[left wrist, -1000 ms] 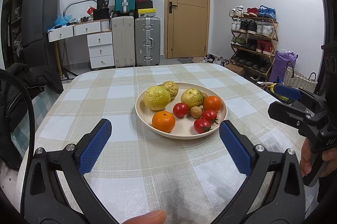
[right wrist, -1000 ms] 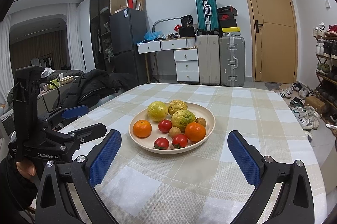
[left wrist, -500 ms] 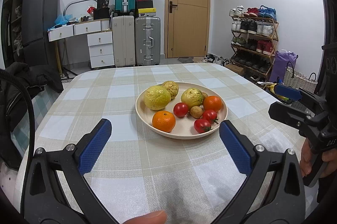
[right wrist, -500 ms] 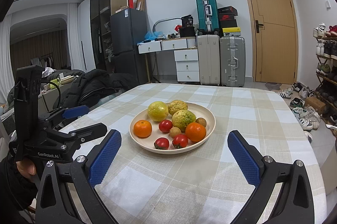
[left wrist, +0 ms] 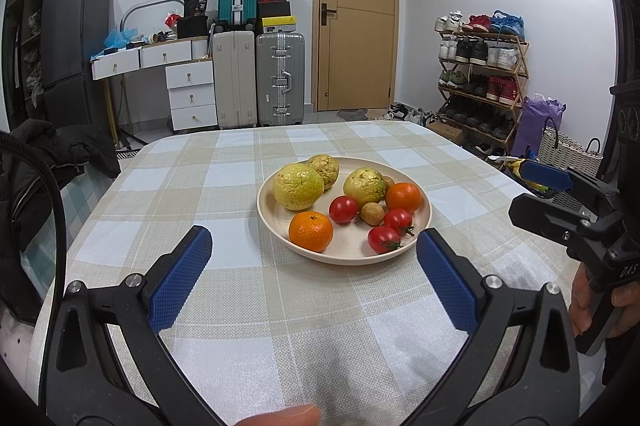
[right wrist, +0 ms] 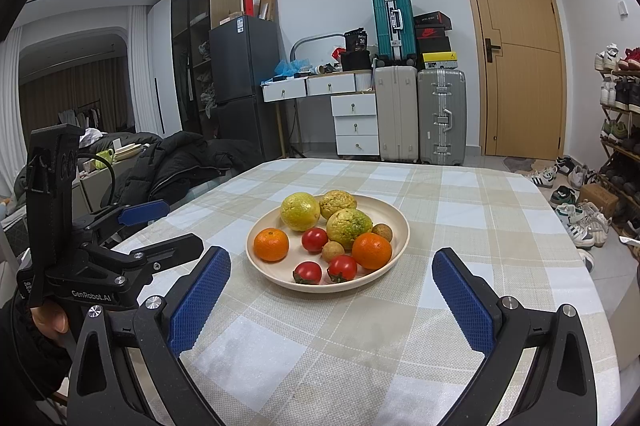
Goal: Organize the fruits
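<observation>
A cream plate (left wrist: pixel 422 226) (right wrist: pixel 400 222) of fruit sits mid-table on a checked cloth. It holds three yellow-green bumpy fruits (left wrist: pixel 298 185) (right wrist: pixel 300 211), two oranges (left wrist: pixel 311 231) (right wrist: pixel 372 250), three red tomatoes (left wrist: pixel 343 209) (right wrist: pixel 315 239) and small brown longans (left wrist: pixel 372 214) (right wrist: pixel 333 251). My left gripper (left wrist: pixel 314 258) stands open, its blue pads (left wrist: pixel 180 282) short of the plate's near rim, nothing between them. My right gripper (right wrist: pixel 330 278) is open too, just before the plate. Each gripper shows in the other's view: the right one (left wrist: pixel 560 201), the left one (right wrist: pixel 144 226), both hand-held.
A dark jacket (left wrist: pixel 36 161) lies over a chair at the table's left edge. Behind the table stand suitcases (left wrist: pixel 256 77), white drawers (left wrist: pixel 190 93), a fridge (left wrist: pixel 76 53) and a door (left wrist: pixel 356 41). A shoe rack (left wrist: pixel 480 77) and a woven basket (left wrist: pixel 568 153) stand on the right.
</observation>
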A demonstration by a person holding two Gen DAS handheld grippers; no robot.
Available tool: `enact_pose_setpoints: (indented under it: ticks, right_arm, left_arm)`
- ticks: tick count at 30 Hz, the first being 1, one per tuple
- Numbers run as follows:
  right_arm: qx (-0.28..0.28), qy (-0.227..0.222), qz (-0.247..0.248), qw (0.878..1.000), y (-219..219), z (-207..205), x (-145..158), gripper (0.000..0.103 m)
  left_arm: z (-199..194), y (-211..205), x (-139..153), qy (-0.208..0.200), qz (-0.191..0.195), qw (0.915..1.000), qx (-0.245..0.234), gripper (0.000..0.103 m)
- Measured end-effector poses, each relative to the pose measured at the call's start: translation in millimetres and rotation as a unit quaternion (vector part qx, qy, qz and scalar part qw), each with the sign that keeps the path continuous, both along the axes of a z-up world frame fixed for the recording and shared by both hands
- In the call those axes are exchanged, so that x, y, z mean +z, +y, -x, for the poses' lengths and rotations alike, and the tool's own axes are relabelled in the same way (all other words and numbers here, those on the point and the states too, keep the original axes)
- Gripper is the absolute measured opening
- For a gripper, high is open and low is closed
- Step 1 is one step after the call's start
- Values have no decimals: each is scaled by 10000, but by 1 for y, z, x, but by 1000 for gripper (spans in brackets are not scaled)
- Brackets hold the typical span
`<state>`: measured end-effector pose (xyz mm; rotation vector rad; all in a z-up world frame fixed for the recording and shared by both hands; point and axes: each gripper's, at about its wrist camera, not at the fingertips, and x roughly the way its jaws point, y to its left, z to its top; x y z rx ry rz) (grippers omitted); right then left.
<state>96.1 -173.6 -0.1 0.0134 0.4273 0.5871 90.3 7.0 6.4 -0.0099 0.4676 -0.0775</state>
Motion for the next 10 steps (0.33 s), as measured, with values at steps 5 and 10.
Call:
enact_pose_setpoints:
  ticks: [5, 10]
  right_arm:
    - [3, 2, 1, 10000, 0, 0, 0, 103]
    - [20, 9, 14, 10000, 1, 0, 0, 103]
  left_arm:
    - [0, 0, 0, 0, -1, 10000, 6, 102]
    - [0, 0, 0, 5, -5, 10000, 5, 102]
